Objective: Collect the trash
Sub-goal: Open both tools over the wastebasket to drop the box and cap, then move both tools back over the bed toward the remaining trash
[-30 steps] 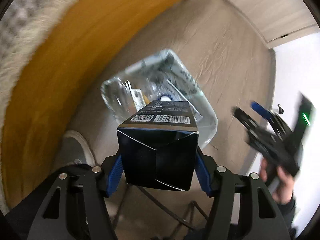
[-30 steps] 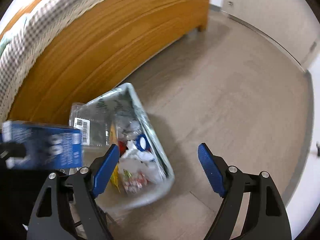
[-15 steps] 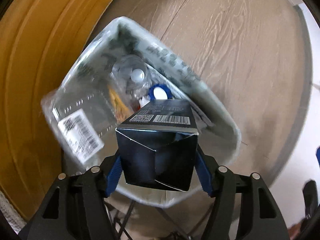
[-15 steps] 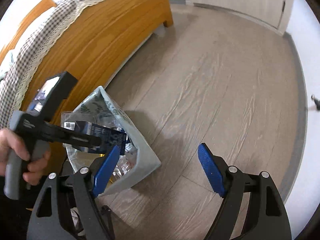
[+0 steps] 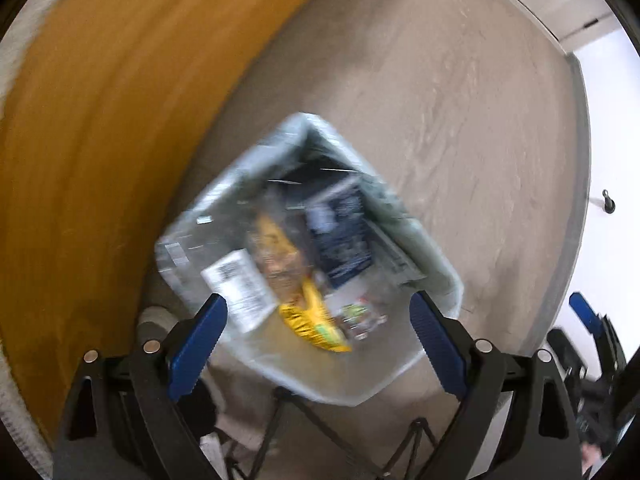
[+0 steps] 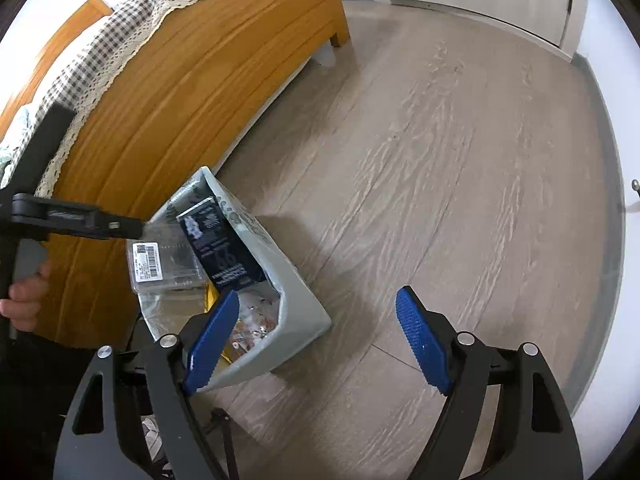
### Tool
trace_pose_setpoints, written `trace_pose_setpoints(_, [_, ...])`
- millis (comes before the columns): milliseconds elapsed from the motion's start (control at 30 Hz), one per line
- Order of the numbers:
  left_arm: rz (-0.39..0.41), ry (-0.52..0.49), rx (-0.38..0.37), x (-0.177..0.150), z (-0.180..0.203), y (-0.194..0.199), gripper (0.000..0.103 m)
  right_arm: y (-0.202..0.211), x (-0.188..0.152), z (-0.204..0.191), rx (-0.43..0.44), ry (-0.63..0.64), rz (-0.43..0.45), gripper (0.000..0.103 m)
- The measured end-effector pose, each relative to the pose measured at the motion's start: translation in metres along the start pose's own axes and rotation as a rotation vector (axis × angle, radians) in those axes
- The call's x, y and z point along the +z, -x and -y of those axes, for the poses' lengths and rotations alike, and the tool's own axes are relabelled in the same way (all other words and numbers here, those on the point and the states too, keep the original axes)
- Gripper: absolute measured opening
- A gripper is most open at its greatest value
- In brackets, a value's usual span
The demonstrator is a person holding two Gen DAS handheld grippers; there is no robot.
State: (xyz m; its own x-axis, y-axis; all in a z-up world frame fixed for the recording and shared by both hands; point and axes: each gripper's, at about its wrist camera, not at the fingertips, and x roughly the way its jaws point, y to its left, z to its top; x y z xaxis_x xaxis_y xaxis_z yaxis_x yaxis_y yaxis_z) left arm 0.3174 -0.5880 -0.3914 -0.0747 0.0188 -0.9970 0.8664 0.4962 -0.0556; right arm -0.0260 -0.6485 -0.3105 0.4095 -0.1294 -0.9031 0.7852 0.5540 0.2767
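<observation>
left claw point(image 5: 316, 344) hanging wide open over the trash bin point(image 5: 436, 268), dark blue box point(image 5: 340, 232) lying inside toward 1 o'clock among wrappers, right claw point(image 6: 316, 340) gaping too, gripping nothing, bin sitting at its 9 o'clock beside the bed point(image 6: 192, 80)

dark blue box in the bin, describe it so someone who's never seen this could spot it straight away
Beside the wooden bed frame a pale grey bin stands on the floor. Among its trash, the dark blue box leans against the wall farthest from the bed. Its neighbours are clear plastic packaging and a yellow wrapper; it alone is dark.
</observation>
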Motion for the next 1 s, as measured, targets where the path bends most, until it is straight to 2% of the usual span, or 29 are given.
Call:
trace_pose_setpoints(133, [0.053, 0.050, 0.013, -0.020, -0.033, 0.031, 0.090, 0.004, 0.002, -0.019, 0.011, 0.044, 0.007, 0.077])
trace_pose_setpoints(300, [0.092, 0.086, -0.020, -0.043, -0.057, 0.058, 0.090, 0.010, 0.007, -0.052, 0.018, 0.124, 0.002, 0.077])
trace_pose_setpoints(400, [0.167, 0.074, -0.029, -0.049, -0.066, 0.083, 0.090, 0.025, 0.013, -0.079, -0.001, 0.201, 0.002, 0.077])
trace_pose_setpoints(567, [0.355, 0.098, -0.078, -0.070, -0.106, 0.154, 0.090, 0.055, 0.031, -0.128, -0.082, 0.362, 0.041, 0.077])
trace_pose_setpoints(667, [0.470, 0.133, -0.062, -0.092, -0.147, 0.199, 0.090, 0.071, 0.047, -0.168, -0.104, 0.440, 0.074, 0.077])
trace_pose_setpoints(833, [0.617, 0.232, -0.010, -0.138, -0.242, 0.259, 0.090, 0.101, 0.077, -0.252, -0.038, 0.530, 0.180, 0.077])
trace_pose_setpoints(933, [0.679, 0.315, 0.042, -0.169, -0.306, 0.275, 0.093, 0.106, 0.097, -0.311, -0.033, 0.560, 0.260, 0.077])
trace_pose_setpoints(1000, [0.691, 0.377, 0.077, -0.188, -0.345, 0.282, 0.093, 0.104, 0.108, -0.354, -0.004, 0.602, 0.275, 0.077])
